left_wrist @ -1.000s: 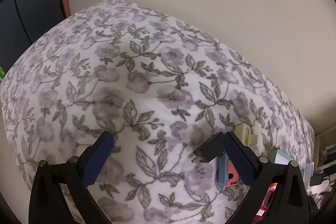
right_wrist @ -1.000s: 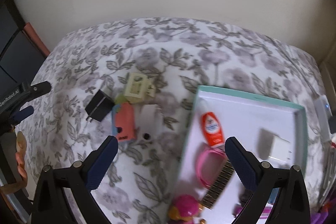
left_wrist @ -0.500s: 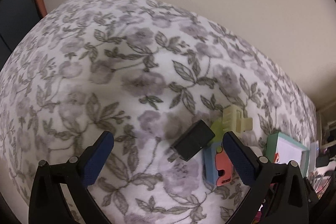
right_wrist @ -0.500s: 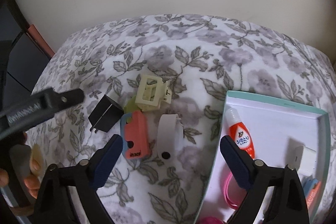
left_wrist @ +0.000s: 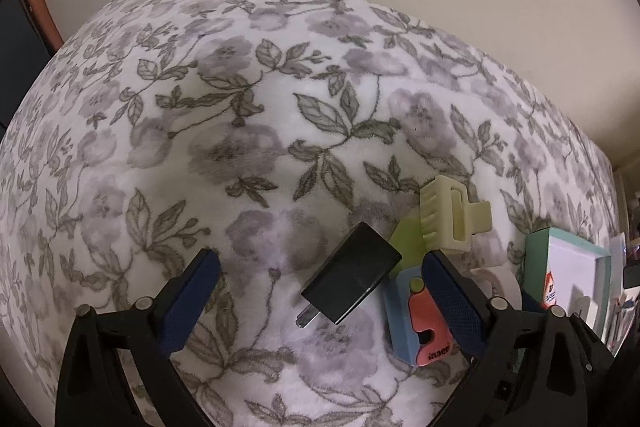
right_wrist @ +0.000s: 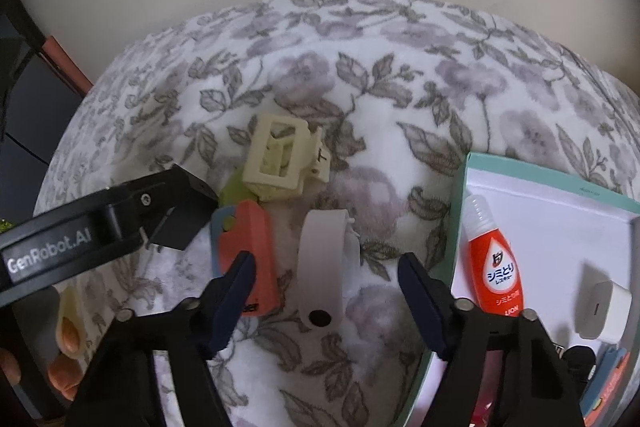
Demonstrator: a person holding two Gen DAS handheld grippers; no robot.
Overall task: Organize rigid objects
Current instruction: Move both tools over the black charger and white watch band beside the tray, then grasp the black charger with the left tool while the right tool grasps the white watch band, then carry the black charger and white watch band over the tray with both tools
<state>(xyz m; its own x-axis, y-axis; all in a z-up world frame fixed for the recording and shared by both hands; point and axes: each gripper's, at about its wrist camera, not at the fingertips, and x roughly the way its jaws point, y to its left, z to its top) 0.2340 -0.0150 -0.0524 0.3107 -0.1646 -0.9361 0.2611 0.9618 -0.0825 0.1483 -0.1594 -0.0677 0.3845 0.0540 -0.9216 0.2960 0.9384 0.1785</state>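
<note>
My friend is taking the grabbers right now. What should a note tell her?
Left gripper: jaws closing slightly, astride the black charger, not touching it.
Right gripper: jaws closing, over the white strap, pads not on it yet.
On the blanket: charger, strap, orange-and-blue case, cream hair clip and a green piece under it.
Done: the box already holds an orange bottle and a white adapter.
Left: grip charger and strap, box them, then the case, clip and green piece.
</note>
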